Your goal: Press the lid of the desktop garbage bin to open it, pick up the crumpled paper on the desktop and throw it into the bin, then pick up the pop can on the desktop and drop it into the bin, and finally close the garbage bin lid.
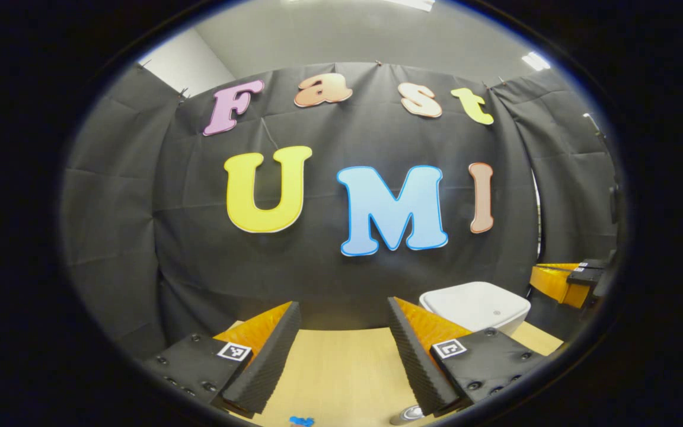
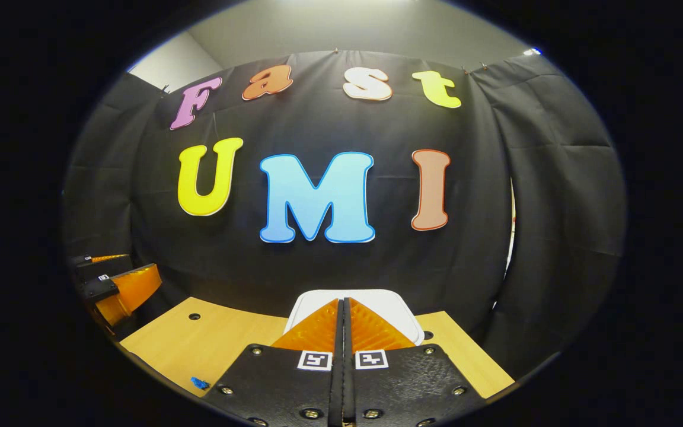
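Observation:
The white desktop bin (image 1: 475, 305) stands on the wooden table (image 1: 341, 367) with its lid down, to the right of my left gripper (image 1: 343, 303). That gripper is open, with nothing between its fingers. The silver top of the pop can (image 1: 407, 415) peeks out under its right finger. In the right gripper view, my right gripper (image 2: 341, 301) is shut on nothing, its tips just in front of the bin lid (image 2: 386, 305). Whether they touch the lid I cannot tell. My left gripper (image 2: 140, 264) hovers at the far left edge there.
A small blue scrap (image 2: 199, 382) lies near the table's front edge, also seen as the blue scrap (image 1: 301, 421). A round hole (image 2: 194, 316) marks the tabletop (image 2: 223, 338). Black cloth walls close in the back and sides. My right gripper (image 1: 564, 279) shows beyond the bin.

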`<state>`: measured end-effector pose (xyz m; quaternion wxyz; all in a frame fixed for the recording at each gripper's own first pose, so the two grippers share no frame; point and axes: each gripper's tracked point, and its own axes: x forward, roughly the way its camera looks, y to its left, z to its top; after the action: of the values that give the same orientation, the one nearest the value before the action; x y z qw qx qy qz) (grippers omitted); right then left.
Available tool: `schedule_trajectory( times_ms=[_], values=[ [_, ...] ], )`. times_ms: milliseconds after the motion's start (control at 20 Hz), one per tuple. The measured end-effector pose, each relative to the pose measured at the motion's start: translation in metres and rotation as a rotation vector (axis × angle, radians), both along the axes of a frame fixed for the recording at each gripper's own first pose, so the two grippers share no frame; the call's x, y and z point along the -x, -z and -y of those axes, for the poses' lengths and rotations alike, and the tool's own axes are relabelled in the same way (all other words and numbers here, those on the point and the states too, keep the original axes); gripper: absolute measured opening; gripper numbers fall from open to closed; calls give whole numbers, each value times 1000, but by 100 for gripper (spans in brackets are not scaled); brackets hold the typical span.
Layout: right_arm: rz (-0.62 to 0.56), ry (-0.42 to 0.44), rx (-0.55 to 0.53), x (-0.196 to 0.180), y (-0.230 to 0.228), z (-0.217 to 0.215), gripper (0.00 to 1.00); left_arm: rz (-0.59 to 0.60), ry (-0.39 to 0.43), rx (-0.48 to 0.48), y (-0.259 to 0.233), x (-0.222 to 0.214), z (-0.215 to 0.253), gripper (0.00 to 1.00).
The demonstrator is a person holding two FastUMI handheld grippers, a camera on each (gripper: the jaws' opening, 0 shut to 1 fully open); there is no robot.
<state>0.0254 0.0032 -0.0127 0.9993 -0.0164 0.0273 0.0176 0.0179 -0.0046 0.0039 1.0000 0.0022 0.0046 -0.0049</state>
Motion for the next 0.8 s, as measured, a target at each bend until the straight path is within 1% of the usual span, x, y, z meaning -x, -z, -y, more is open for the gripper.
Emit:
schedule_trajectory(
  times_ms=[250, 550, 800],
  values=[
    [-13, -3, -12, -11, 5, 4, 0, -4, -10, -7, 1, -2, -3, 95],
    [-31, 0, -39, -34, 12, 7, 0, -6, -21, -4, 1, -1, -9, 95],
    [-36, 0, -37, -51, 17, 11, 0, -17, -44, 3, 5, 0, -14, 95]
  ],
)
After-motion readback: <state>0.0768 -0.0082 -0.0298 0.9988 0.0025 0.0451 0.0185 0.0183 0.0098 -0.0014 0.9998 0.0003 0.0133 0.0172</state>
